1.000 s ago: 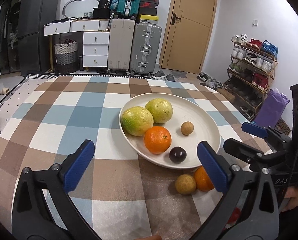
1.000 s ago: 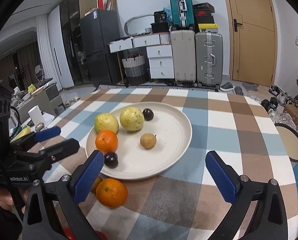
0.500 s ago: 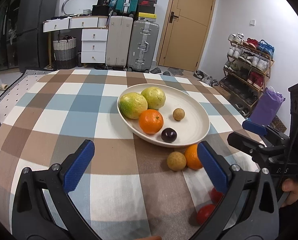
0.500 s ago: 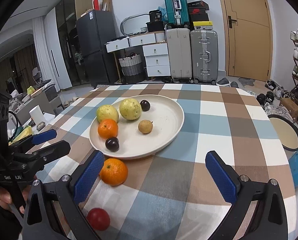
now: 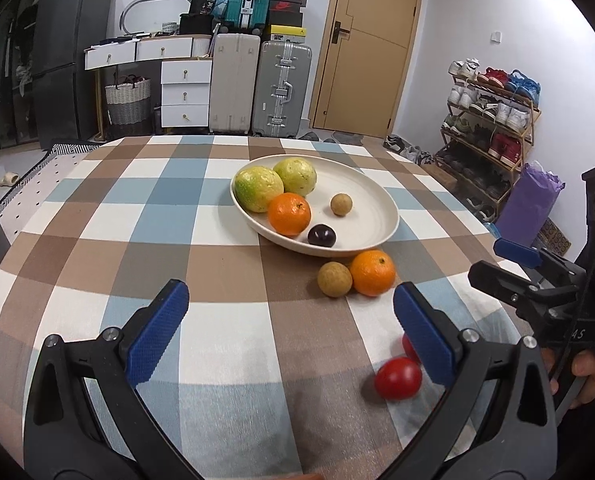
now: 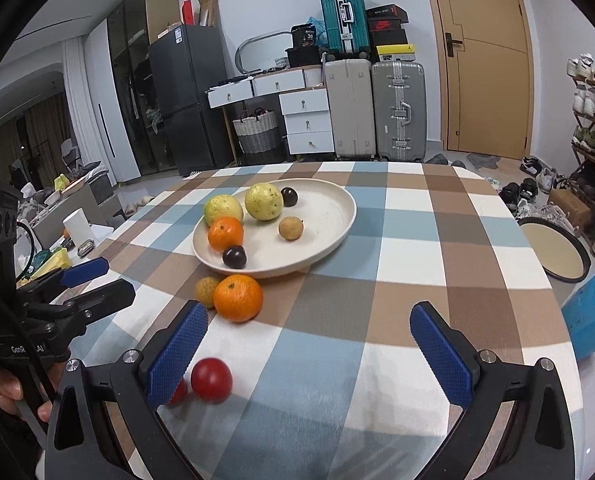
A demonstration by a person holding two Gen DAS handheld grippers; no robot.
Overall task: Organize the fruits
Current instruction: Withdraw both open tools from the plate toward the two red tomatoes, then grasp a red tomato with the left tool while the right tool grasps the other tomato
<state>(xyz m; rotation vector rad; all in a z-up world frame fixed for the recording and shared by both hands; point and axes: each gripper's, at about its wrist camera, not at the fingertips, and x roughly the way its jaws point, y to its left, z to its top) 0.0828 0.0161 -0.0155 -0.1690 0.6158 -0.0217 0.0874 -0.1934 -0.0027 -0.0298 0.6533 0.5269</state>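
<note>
Plate (image 5: pixel 381 216) holds six fruits, four lie outside; both grippers' fingers gape wide.

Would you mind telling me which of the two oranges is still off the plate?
The orange on the tablecloth, touching the small brown fruit just outside the plate's near rim. The other orange sits inside the plate beside the green fruits.

Both the left gripper (image 5: pixel 289 316) and the right gripper (image 6: pixel 309 340) are black plastic frames with silver screws at the finger bases and blue, knurled pads (image 6: pixel 177 354), and the left one, seen at the left edge of the right wrist view, carries black cables and white lettering.
</note>
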